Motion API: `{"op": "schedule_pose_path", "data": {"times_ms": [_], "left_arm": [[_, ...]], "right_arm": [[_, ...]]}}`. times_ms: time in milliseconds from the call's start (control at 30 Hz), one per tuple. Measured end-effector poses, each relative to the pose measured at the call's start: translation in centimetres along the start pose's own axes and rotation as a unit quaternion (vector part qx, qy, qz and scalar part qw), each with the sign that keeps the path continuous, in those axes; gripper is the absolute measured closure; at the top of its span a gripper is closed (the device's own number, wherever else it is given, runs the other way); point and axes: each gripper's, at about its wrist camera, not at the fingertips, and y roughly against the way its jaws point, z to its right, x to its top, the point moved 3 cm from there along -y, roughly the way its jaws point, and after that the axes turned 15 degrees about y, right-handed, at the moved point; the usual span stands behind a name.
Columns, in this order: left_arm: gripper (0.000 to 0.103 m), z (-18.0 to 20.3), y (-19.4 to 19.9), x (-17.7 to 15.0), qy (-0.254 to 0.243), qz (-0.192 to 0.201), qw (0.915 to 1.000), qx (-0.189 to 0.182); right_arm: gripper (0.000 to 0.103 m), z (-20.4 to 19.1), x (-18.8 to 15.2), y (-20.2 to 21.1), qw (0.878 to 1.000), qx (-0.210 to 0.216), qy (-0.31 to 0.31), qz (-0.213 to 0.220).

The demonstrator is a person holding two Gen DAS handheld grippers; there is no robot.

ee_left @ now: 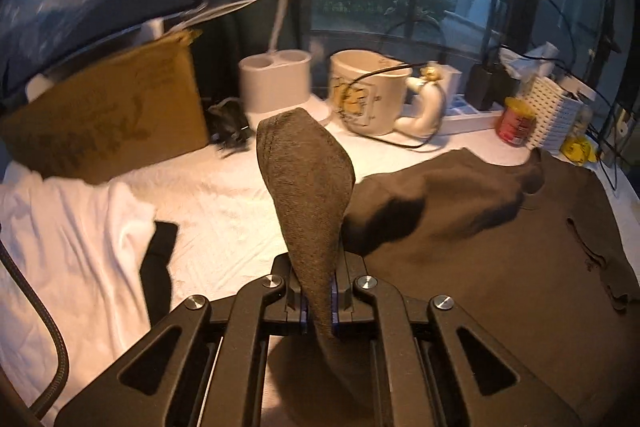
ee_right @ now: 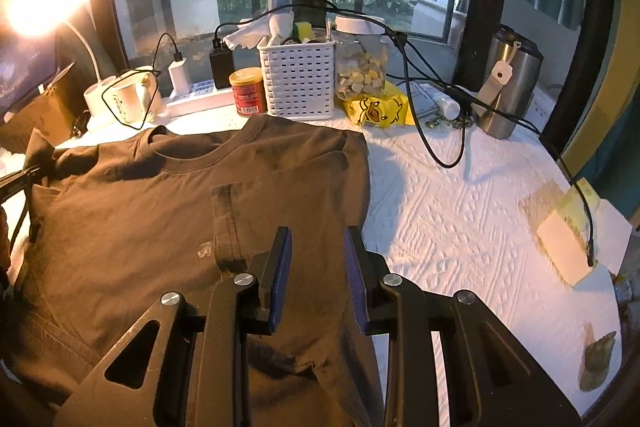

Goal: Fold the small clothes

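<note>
We've got the counter [ee_right: 460,211] under a white cover, and the brown shirt [ee_right: 140,211] lies spread on it, collar toward the basket [ee_right: 298,83], one sleeve folded in over the chest. By our reckoning the fold is barely begun, with the body left to do. Our left tool [ee_left: 318,301] is pressed together, pinching the other sleeve [ee_left: 308,187], which stands up from it. Our right tool [ee_right: 316,275] hangs spread and empty above the shirt's near edge.

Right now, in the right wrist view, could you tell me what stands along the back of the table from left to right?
White mug → white charger → black charger → red can → white basket → clear jar → steel tumbler.
</note>
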Motion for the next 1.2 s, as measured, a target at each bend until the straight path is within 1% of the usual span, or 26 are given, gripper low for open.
{"op": "schedule_pose_path", "data": {"times_ms": [133,267,300,333,367,400,433,500,567,633,700,733,800,867,900,933,1000,1033,1133,1167,1200], "left_arm": [[0.096,2.7,0.4,-0.5,-0.030,-0.006,0.9995,-0.007],[0.096,5.4,-0.1,-1.5,-0.052,-0.027,0.9982,-0.011],[0.092,6.0,-0.4,-1.8,-0.056,-0.036,0.9977,-0.012],[0.084,6.7,-0.8,-2.3,-0.059,-0.049,0.9969,-0.016],[0.079,7.4,-1.2,-2.9,-0.061,-0.062,0.9959,-0.023],[0.068,8.1,-1.5,-3.5,-0.064,-0.076,0.9946,-0.030],[0.058,8.6,-1.6,-4.0,-0.066,-0.086,0.9935,-0.035],[0.052,9.7,-1.5,-5.0,-0.071,-0.107,0.9905,-0.051],[0.051,10.5,-0.5,-5.8,-0.077,-0.123,0.9870,-0.069],[0.051,10.8,0.9,-6.4,-0.084,-0.131,0.9839,-0.088],[0.051,10.3,2.6,-6.6,-0.086,-0.132,0.9825,-0.100],[0.051,9.6,3.4,-6.5,-0.082,-0.128,0.9834,-0.099],[0.049,7.9,4.6,-6.0,-0.069,-0.118,0.9869,-0.086],[0.040,5.3,5.4,-5.3,-0.047,-0.099,0.9922,-0.059],[0.034,4.4,5.5,-4.9,-0.040,-0.091,0.9938,-0.050],[0.031,3.3,5.5,-4.7,-0.030,-0.084,0.9952,-0.042],[0.031,1.3,4.4,-4.4,-0.009,-0.089,0.9956,-0.028],[0.031,0.8,3.8,-4.5,0.001,-0.093,0.9953,-0.029],[0.031,-0.4,2.1,-4.9,0.034,-0.110,0.9912,-0.064],[0.031,-0.5,1.4,-5.1,0.038,-0.116,0.9900,-0.070],[0.031,-0.4,1.0,-5.2,0.039,-0.119,0.9897,-0.069]], "right_arm": [[0.074,0.7,-0.8,0.5,1.000,0.004,-0.012,0.009],[0.074,1.6,-1.6,0.7,1.000,0.007,-0.025,0.014],[0.074,1.8,-1.9,0.8,0.999,0.008,-0.027,0.014],[0.074,2.0,-2.2,0.8,0.999,0.009,-0.030,0.014],[0.074,2.0,-2.3,0.8,0.999,0.010,-0.031,0.013],[0.074,2.2,-2.6,0.8,0.999,0.011,-0.032,0.012],[0.074,2.3,-2.8,0.8,0.999,0.012,-0.033,0.011],[0.074,2.5,-3.2,0.9,0.999,0.013,-0.036,0.010],[0.074,2.7,-3.4,0.8,0.999,0.014,-0.041,0.009],[0.074,2.8,-3.6,0.7,0.999,0.015,-0.045,0.008],[0.074,2.6,-3.7,0.5,0.999,0.018,-0.045,0.007],[0.074,2.5,-3.7,0.4,0.999,0.020,-0.044,0.007],[0.074,2.2,-3.6,0.2,0.999,0.023,-0.042,0.007],[0.074,2.0,-3.6,0.1,0.999,0.024,-0.040,0.006],[0.074,1.8,-3.5,0.0,0.999,0.024,-0.039,0.006],[0.074,1.6,-3.4,-0.1,0.999,0.025,-0.037,0.005],[0.074,1.4,-3.2,-0.2,0.999,0.026,-0.032,0.004],[0.074,1.2,-3.0,-0.3,0.999,0.026,-0.030,0.003],[0.074,0.5,-2.6,0.0,0.999,0.027,-0.020,0.004],[0.074,0.4,-2.5,0.1,0.999,0.026,-0.018,0.005],[0.074,0.2,-2.4,0.2,1.000,0.026,-0.016,0.005]]}}
